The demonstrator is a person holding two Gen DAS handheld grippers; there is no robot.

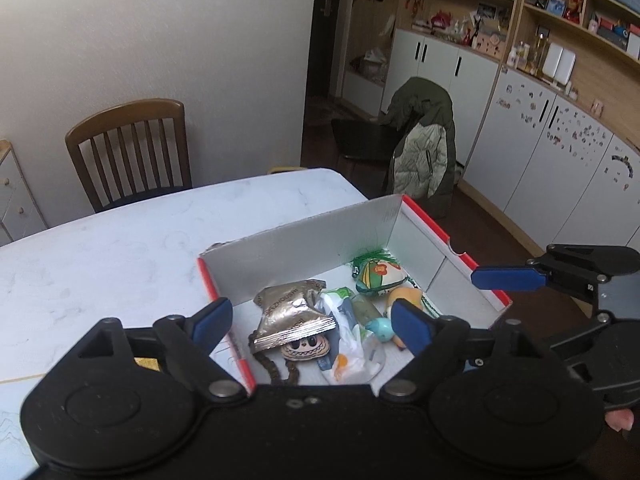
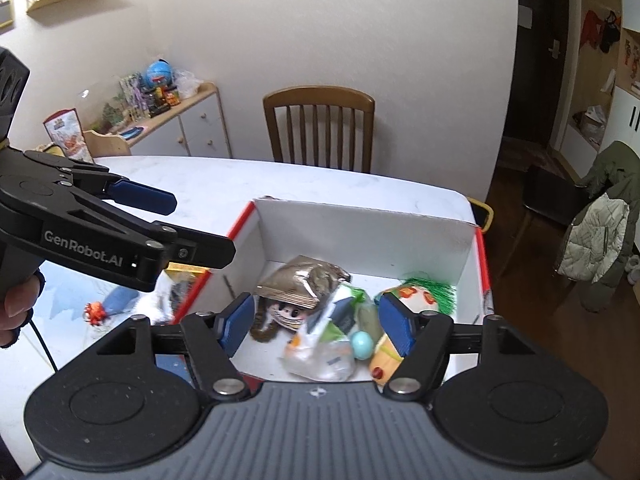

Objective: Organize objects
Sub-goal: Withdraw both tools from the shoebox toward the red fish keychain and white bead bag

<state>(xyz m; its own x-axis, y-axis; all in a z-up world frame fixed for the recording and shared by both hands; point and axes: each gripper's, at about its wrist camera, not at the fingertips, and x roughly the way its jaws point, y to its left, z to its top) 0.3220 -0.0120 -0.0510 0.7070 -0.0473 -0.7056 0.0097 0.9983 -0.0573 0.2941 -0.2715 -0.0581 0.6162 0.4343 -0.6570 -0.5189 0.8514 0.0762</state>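
1. A white cardboard box with red-trimmed edges sits open on the white marble-patterned table, near the table's far corner.
2. Inside it lie a crumpled brown foil snack packet, a round brown smiling-face charm on a beaded cord partly under that packet, a clear plastic wrapper with green and orange print, a small turquoise ball-shaped toy and a green-and-white egg-shaped toy with an orange flower and green tassel at the far end.
3. The left gripper, blue-padded, hangs just above the box's near edge with its jaws wide apart, holding nothing.
4. The right gripper hovers over the same contents, jaws equally spread and empty.
5. Outside the box, a small red crab-like toy lies on the table to its left.
6. A brown wooden slat-back chair stands beyond the table against the white wall.
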